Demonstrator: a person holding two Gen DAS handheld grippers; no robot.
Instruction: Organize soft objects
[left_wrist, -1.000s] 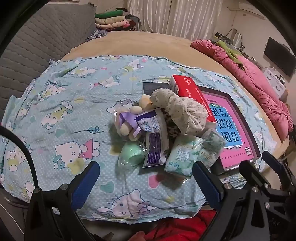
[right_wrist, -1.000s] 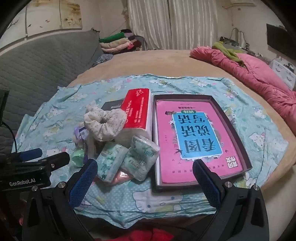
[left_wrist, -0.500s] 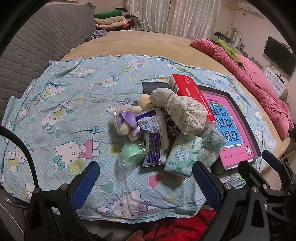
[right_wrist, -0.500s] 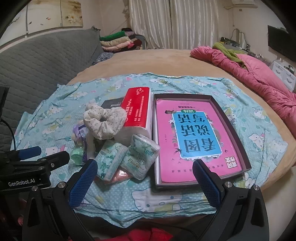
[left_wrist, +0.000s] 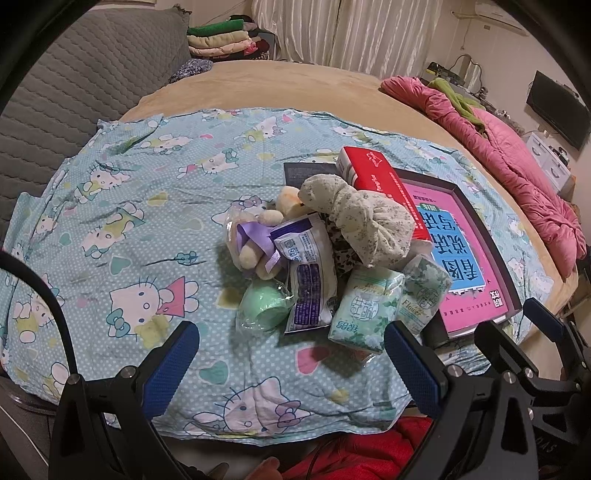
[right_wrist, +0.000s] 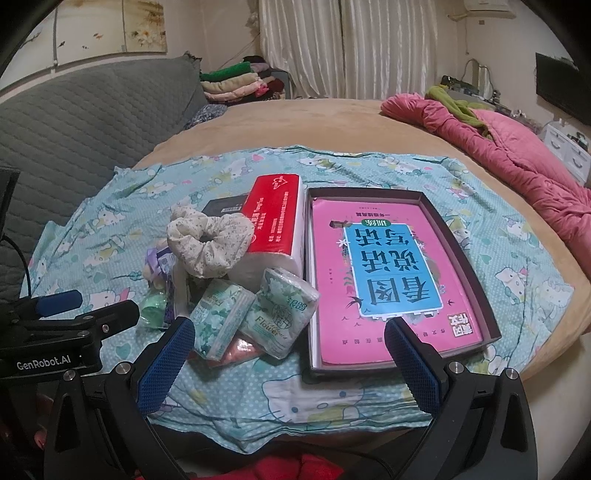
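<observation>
- Left wrist view: left gripper (left_wrist: 291, 360) spread wide and grasping nothing, hovering low over the near edge of the cat-print sheet (left_wrist: 129, 206).
- Just beyond the fingers, a heap of soft things: green roll (left_wrist: 264, 304) in clear wrap, plush toy (left_wrist: 258, 240) with purple ribbon, white-and-purple packet (left_wrist: 308, 269), two green tissue packs (left_wrist: 364, 308) side by side.
- Floral scrunchie (left_wrist: 360, 221) lying on top of the heap, leaning against the red tissue pack (left_wrist: 380, 184).
- Right gripper's fingers (left_wrist: 543, 317) seen at the right edge.
- Right wrist view: right gripper (right_wrist: 290, 360) likewise released and empty, above the sheet's near edge.
- Heap sat left of centre, touching the dark tray (right_wrist: 476, 273) holding a pink book (right_wrist: 384, 273).
- Pink quilt (right_wrist: 517, 147) bunched far right on the bed, well apart.
</observation>
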